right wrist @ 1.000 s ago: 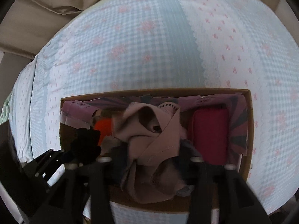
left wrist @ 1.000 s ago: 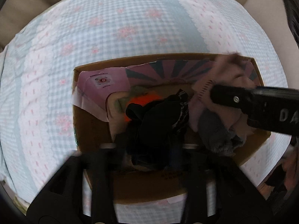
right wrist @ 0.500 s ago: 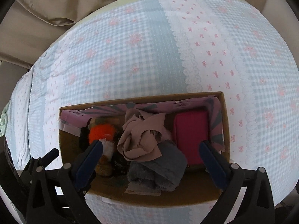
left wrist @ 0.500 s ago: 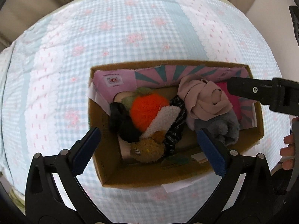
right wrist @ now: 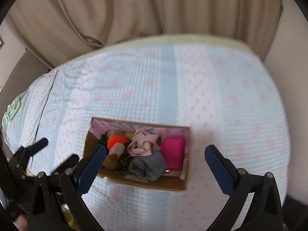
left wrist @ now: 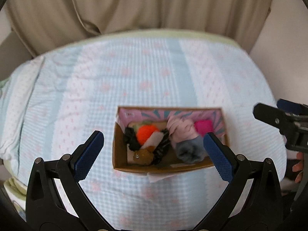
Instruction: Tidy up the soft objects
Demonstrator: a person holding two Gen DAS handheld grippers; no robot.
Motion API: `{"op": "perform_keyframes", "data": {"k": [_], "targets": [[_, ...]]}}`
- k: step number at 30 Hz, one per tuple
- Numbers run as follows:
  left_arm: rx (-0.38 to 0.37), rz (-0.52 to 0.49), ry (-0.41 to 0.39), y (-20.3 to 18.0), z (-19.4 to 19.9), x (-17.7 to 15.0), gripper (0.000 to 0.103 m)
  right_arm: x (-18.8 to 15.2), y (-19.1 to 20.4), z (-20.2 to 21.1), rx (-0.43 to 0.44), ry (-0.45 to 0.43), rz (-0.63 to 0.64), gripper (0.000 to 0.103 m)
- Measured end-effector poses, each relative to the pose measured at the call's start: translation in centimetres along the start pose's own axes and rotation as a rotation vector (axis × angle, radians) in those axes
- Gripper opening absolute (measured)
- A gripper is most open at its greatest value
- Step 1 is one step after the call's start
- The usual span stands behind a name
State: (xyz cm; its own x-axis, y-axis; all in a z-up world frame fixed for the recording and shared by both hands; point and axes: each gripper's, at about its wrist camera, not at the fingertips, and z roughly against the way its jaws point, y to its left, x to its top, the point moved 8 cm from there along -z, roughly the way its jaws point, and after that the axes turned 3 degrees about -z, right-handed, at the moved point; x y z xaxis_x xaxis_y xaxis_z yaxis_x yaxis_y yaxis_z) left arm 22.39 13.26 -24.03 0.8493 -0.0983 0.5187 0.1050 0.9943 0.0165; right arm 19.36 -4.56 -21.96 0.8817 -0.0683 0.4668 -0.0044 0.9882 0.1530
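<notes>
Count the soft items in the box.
About 7 show in the box: black piece, orange ball, cream piece, brown toy, pink cloth, grey roll, magenta item. More may be hidden beneath.

No legible text in either view, a small white label with a reddish mark on the pink liner (left wrist: 132,114) inside the cardboard box (left wrist: 119,144), ahead of the claws, too blurred to read
</notes>
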Motion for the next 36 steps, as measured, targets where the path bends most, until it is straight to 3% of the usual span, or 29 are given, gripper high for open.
{"op": "perform_keyframes", "data": {"k": [8, 19, 36], "targets": [[0.039, 0.044, -0.25, -1.4, 12.2, 3.4, 0.103, 0.8, -2.1, 12.6, -0.058, -0.23, 0.024, 0.102], [0.082, -0.007, -0.488, -3.9, 22.5, 3.1, 0.103, -0.7, -4.1, 22.5, -0.154, -0.477, 0.018, 0.102], [0.097, -0.013, -0.532, -4.6, 24.8, 2.2, 0.103, -2.1, -4.9, 25.1, -0.158, -0.542, -0.009, 0.102]]}}
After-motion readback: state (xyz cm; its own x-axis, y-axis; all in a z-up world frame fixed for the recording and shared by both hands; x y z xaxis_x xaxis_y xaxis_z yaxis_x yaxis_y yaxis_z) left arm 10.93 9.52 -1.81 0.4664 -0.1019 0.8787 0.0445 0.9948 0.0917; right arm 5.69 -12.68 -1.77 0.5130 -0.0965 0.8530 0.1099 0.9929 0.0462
